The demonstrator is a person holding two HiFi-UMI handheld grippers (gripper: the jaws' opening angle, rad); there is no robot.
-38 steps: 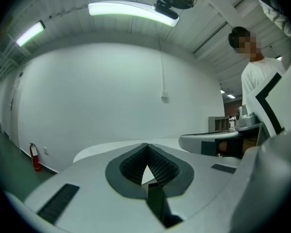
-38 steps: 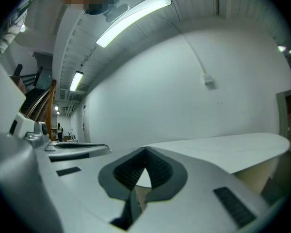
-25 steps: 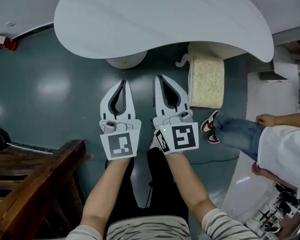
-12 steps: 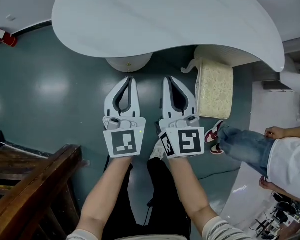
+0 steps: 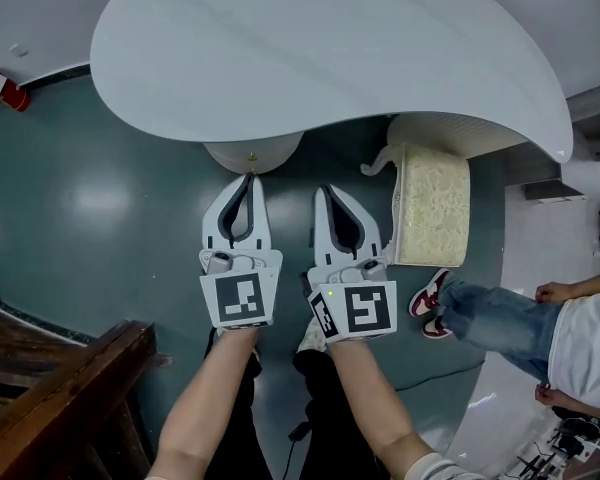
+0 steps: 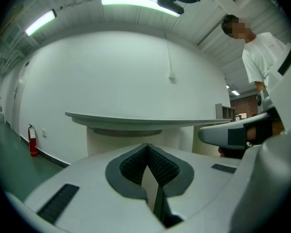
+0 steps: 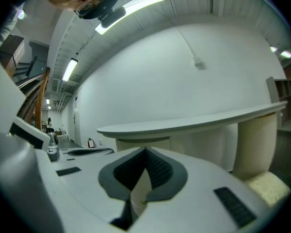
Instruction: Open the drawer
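No drawer shows plainly in any view. A white curved table top (image 5: 330,48) stands ahead on a round pedestal (image 5: 250,150), with a cream ribbed cabinet (image 5: 432,208) under its right end. My left gripper (image 5: 248,180) and right gripper (image 5: 326,192) are held side by side above the teal floor, pointing at the table, both shut and empty. In the left gripper view the left gripper (image 6: 148,147) has its tips meeting below the table edge (image 6: 150,121). The right gripper (image 7: 145,152) is likewise shut, level with the table (image 7: 194,120) and the ribbed cabinet (image 7: 254,144).
A person in a white shirt and jeans (image 5: 510,318) stands at the right, red-and-white shoes (image 5: 428,303) near the cabinet. A dark wooden stair rail (image 5: 60,398) fills the lower left. A red fire extinguisher (image 5: 5,88) stands by the far wall.
Both grippers have sunk together, still side by side and shut. In the head view the table top now looms larger and the stair rail has slid toward the lower left.
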